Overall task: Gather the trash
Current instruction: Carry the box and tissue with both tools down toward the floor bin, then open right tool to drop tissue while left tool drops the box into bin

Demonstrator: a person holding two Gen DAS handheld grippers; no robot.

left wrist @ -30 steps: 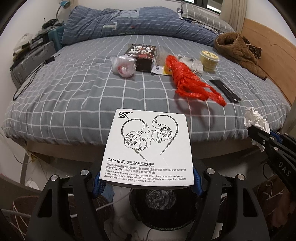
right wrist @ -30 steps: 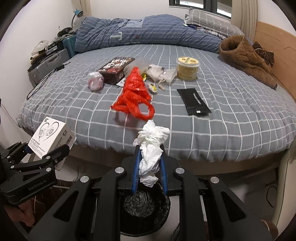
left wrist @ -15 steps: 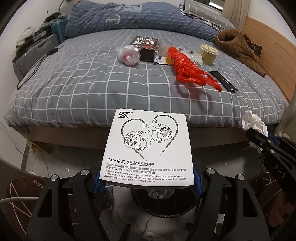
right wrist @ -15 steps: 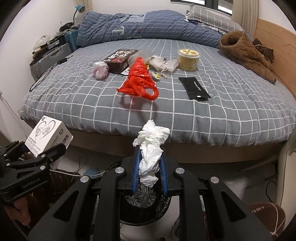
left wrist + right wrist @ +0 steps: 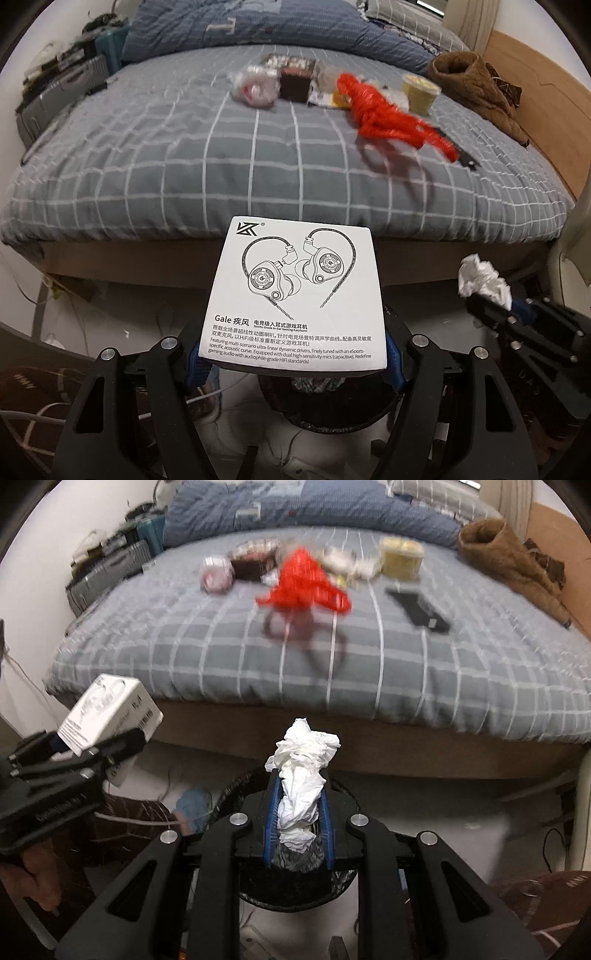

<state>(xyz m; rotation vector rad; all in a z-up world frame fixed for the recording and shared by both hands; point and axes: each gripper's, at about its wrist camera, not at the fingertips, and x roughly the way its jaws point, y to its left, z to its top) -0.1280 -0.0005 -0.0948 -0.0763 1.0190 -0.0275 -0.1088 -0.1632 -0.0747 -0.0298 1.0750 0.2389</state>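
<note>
Box label – "Gale", KZ logo

Soft, even indoor light falls over both views. The grey checked bed cover and crumpled red plastic bag are smeared by motion blur. Fisheye bending curves the dark corners.

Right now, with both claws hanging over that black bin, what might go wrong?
The white earphone box is wide next to the trash bin mouth beneath it; released off-centre, it could catch the rim and tumble onto the cable-strewn floor. The crumpled tissue in the right claw is light and wedged between blue pads, so it may cling or drift outside.
</note>
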